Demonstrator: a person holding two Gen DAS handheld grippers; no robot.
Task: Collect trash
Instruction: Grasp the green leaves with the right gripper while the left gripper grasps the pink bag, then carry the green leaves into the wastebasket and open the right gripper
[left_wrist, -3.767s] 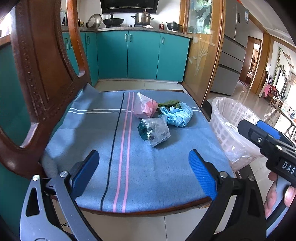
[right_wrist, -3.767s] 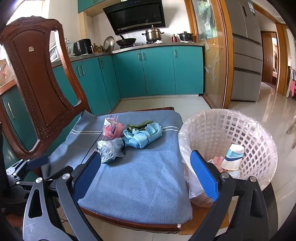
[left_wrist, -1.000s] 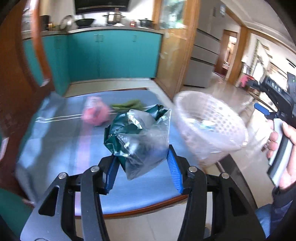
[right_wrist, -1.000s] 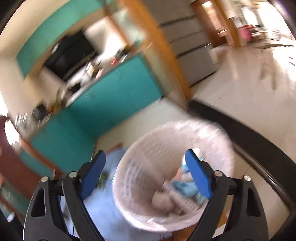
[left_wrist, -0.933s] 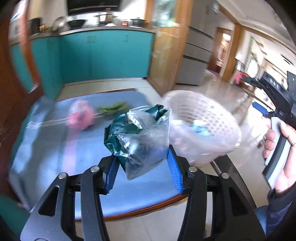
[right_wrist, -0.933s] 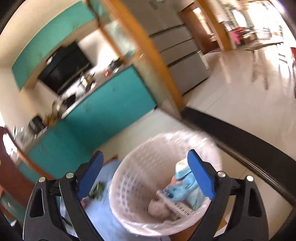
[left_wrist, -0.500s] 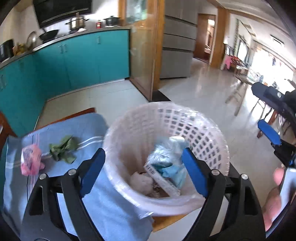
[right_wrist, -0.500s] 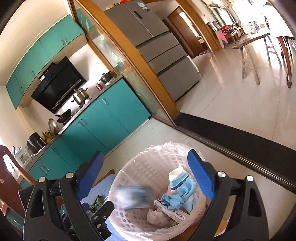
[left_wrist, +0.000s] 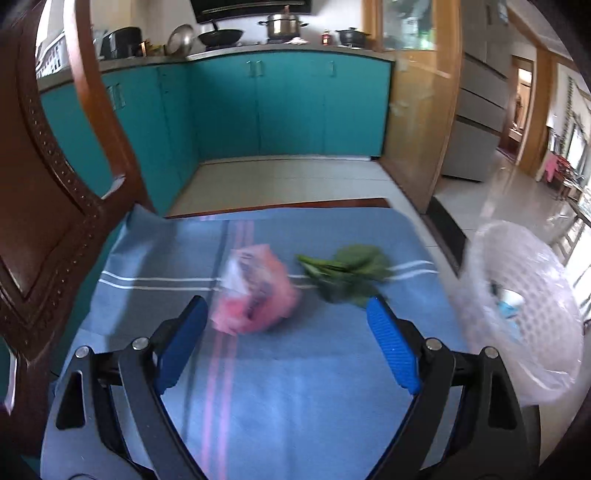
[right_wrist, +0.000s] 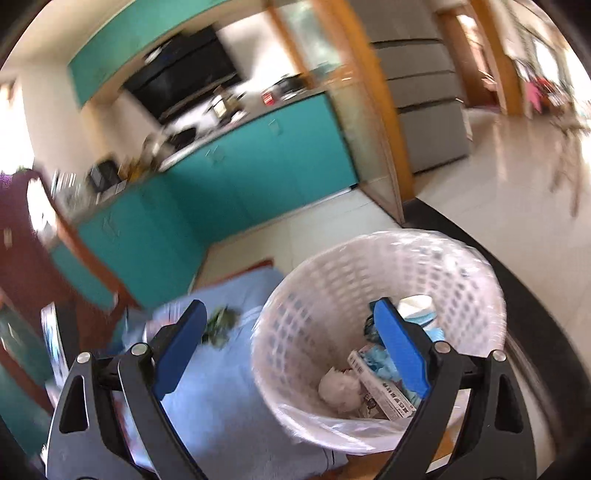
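Observation:
A crumpled pink bag (left_wrist: 255, 291) and a bunch of green leaves (left_wrist: 347, 273) lie on the blue striped cloth (left_wrist: 295, 398) over the chair seat. My left gripper (left_wrist: 286, 341) hovers open just in front of the pink bag, nothing between its blue pads. The white lined basket (left_wrist: 524, 310) stands at the right of the seat. In the right wrist view the basket (right_wrist: 373, 295) holds several pieces of trash, among them a white wad (right_wrist: 340, 387) and a printed packet (right_wrist: 384, 391). My right gripper (right_wrist: 290, 350) hangs open over the basket's near rim, empty. The green leaves (right_wrist: 219, 326) show blurred beyond it.
The carved wooden chair back (left_wrist: 48, 206) rises at the left of the seat. Teal kitchen cabinets (left_wrist: 288, 107) line the far wall, with tiled floor (left_wrist: 288, 181) before them. A wooden door frame (left_wrist: 417, 122) and a grey fridge (left_wrist: 476, 122) stand to the right.
The left gripper let go of the green and silver bag over the basket, its jaws spread wide, and it swung back left over the seat. The right gripper stayed open near the basket.

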